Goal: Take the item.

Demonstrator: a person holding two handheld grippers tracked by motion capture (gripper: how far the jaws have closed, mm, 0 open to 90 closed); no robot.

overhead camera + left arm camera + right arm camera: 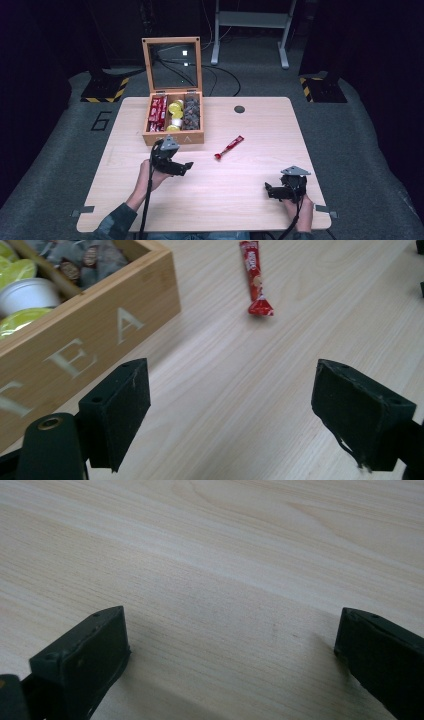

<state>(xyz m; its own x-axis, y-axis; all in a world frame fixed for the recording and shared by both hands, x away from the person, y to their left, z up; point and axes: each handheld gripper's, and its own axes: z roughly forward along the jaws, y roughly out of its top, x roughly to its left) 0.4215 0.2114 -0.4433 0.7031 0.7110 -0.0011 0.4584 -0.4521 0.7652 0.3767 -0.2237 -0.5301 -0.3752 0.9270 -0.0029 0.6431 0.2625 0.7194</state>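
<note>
Pale wooden table (225, 190): red sachet (229, 147) likely light, crinkly, best pinched mid-length; left gripper (176, 167) and right gripper (276, 191) agape, empty.

The table (210, 190) is pale wood with a fine straight grain and a smooth, faintly sheened finish. Toward its far left corner, the tea box (173, 136) is warmer honey-coloured wood, smooth, with "TEA" in a paler matt lettering on its front wall; its raised lid (172, 65) frames a glossy pane that throws back light. Inside the box, the red packets (158, 113) look like shiny foil, the round pods (175, 107) carry glossy yellow-green tops, and the dark sachets (191, 114) have a dull crinkled wrap. Right of the box, the red sachet (256, 277) is glossy crimped foil. The left gripper (230, 415) has matt black plastic-looking jaws with slightly rough, scuffed edges.
</note>
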